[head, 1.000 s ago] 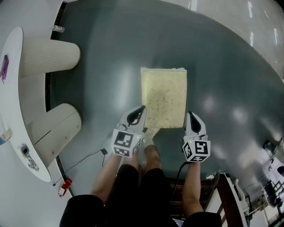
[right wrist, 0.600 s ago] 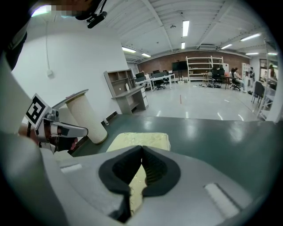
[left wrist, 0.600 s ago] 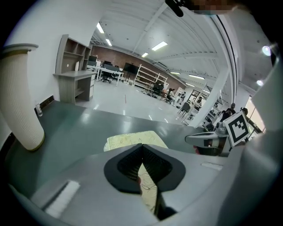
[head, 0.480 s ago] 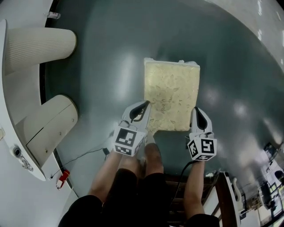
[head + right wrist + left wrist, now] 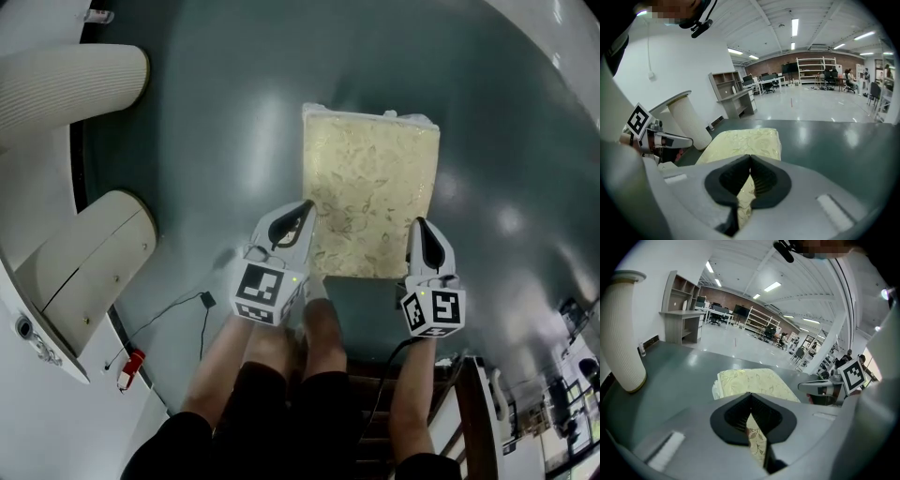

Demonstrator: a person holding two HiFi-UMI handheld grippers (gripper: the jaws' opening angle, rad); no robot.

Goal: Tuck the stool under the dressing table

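The stool [image 5: 370,202] has a pale yellow, leaf-patterned cushion and stands on the dark green floor. The white dressing table [image 5: 23,197] is at the left, with a ribbed round leg [image 5: 70,89] and a smooth rounded cabinet [image 5: 84,258]. My left gripper [image 5: 307,206] is shut and empty beside the stool's near left corner. Beside the near right corner, my right gripper [image 5: 419,225] is also shut and empty. The cushion [image 5: 752,383] lies just past the closed jaw tips of the left gripper [image 5: 750,394]. The right gripper [image 5: 750,157] shows the cushion [image 5: 743,140] the same way. Whether they touch it I cannot tell.
A black cable [image 5: 169,314] and a small red object [image 5: 131,361] lie on the floor near the cabinet. The person's legs [image 5: 281,375] are below the grippers. A dark wooden piece of furniture [image 5: 478,403] stands at the lower right. Desks and shelves fill the far hall [image 5: 811,70].
Both grippers have sunk lower along the stool's near corners, still shut. The stool looks larger, and the dressing table has slid toward the left edge of the head view.
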